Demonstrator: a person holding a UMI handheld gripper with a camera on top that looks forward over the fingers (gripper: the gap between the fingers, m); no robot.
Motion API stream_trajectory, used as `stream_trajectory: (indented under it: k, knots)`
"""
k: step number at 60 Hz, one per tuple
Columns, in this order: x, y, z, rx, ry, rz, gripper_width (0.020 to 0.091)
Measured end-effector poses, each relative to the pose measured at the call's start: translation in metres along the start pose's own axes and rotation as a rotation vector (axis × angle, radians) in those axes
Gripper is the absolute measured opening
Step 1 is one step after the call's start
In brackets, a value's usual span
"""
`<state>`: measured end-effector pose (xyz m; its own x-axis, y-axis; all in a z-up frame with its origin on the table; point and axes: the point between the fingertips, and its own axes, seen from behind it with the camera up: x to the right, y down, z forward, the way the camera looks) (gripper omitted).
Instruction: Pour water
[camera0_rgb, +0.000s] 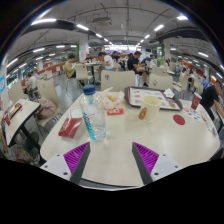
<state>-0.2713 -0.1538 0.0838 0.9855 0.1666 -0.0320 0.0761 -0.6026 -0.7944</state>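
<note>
- while the gripper (110, 158) hangs above the near part of the white round table (170, 140), its two fingers with magenta pads (76, 156) stand wide apart and hold nothing.
- the clear plastic water bottle with a blue cap (94, 113) stands upright on the table, beyond the left finger and slightly to its outer side, not between the fingers.
- just left of the bottle lies a red flat packet (69, 127); behind it sits a pale paper cup or bowl (110, 98), though i cannot tell which.
- farther off to the right rests a dark tray with food (153, 101), and a small red round lid-like thing (179, 119) lies nearer the table's right rim.
- judging by this, the step in hand is reaching for the bottle; pouring has not begun.
- to do it well, swing the fingers leftward until the bottle's body sits centred between them, then advance low and level.
- close on the mid-body, below the cap, gently enough that the thin plastic does not buckle.
- keep clear of the red packet during the approach, since a nudge could tip the bottle.
</note>
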Motion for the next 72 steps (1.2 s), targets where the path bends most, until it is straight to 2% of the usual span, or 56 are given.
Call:
stream_trajectory:
  k: [7, 16, 19, 22, 24, 32, 42, 49, 53, 67, 72]
  knots:
    - [-0.039, -0.035, 0.037, 0.095, -0.021, 0.015, 0.0850]
    - [-0.055, -0.063, 0.089, 0.161, 0.012, 0.035, 0.0831]
    - [-0.054, -0.068, 0.103, 0.178, 0.032, 0.037, 0.0777]
    - [-0.052, -0.072, 0.113, 0.191, 0.047, 0.027, 0.0637]
    - [-0.053, -0.075, 0.117, 0.205, 0.043, 0.019, 0.0569]
    - [-0.053, -0.080, 0.121, 0.230, 0.052, -0.001, 0.0537]
    - [-0.053, -0.081, 0.122, 0.218, 0.052, -0.017, 0.0409]
    - [-0.055, -0.094, 0.118, 0.218, 0.030, -0.041, 0.0410]
    - [-0.053, -0.113, 0.112, 0.252, 0.004, 0.003, 0.0409]
    - [-0.025, -0.218, 0.095, 0.342, -0.216, 0.483, 0.0410]
    - [-0.009, -0.244, 0.102, 0.344, -0.307, 0.728, 0.0410]
